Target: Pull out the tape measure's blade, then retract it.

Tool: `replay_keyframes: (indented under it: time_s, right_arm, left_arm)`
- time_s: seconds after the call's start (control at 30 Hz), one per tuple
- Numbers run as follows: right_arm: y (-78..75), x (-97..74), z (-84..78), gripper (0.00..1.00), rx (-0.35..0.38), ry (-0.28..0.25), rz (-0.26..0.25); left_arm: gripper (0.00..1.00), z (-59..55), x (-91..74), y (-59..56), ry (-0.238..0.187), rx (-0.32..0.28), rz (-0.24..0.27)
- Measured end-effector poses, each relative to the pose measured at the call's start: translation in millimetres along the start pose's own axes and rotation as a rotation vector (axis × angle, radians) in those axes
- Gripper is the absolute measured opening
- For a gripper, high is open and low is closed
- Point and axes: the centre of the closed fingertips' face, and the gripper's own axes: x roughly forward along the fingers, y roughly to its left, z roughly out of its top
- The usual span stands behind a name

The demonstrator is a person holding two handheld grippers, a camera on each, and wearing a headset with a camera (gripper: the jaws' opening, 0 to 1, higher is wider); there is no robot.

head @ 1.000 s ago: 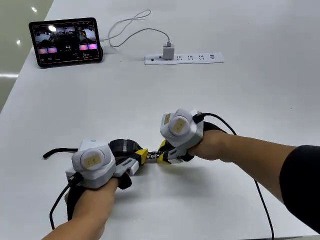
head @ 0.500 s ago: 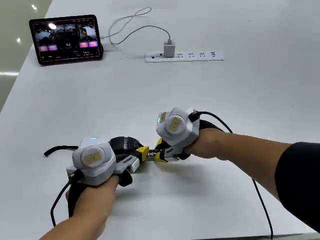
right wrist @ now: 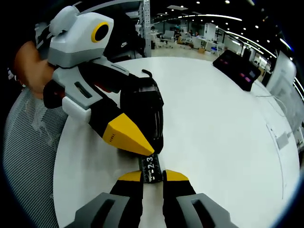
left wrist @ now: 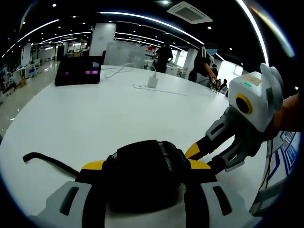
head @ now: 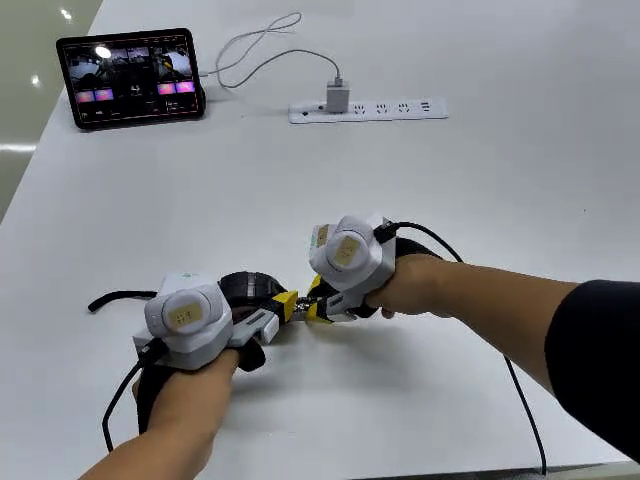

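White workbench (head: 480, 150), matte. Tablet (head: 128, 77) propped far left, screen lit. Power strip (head: 368, 110) at back, charger (head: 338, 100) plugged in, cable (head: 262, 50) looping toward tablet. Glossy floor (head: 25, 80) left of bench. Open hall, ceiling strip lights (left wrist: 142, 18), AC vent (left wrist: 189, 12), people (left wrist: 164, 56) standing behind

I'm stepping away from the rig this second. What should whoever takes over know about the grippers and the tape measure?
The left gripper is shut on the tape measure, whose case sits on the table.
The right gripper is shut on the blade, near the case.
Done: both grips set, a short stub of blade showing.
Left: apparently the full pull-out, then the retract.
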Motion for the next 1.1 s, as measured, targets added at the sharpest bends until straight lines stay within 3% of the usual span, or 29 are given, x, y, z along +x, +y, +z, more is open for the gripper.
replay_keyframes:
  time_s: [0.5, 1.1]
  right_arm:
    - [-0.9, -0.7, -3.6, 0.1, 0.005, -0.012, 0.006]
    - [0.2, 3.0, 3.3, 0.1, 0.02, -0.037, 0.006]
  left_arm:
    - [0.61, 0.2, 0.3, 0.1, -0.001, -0.007, 0.001]
    - [0.61, 0.8, -0.3, 0.3, -0.007, -0.014, -0.004]
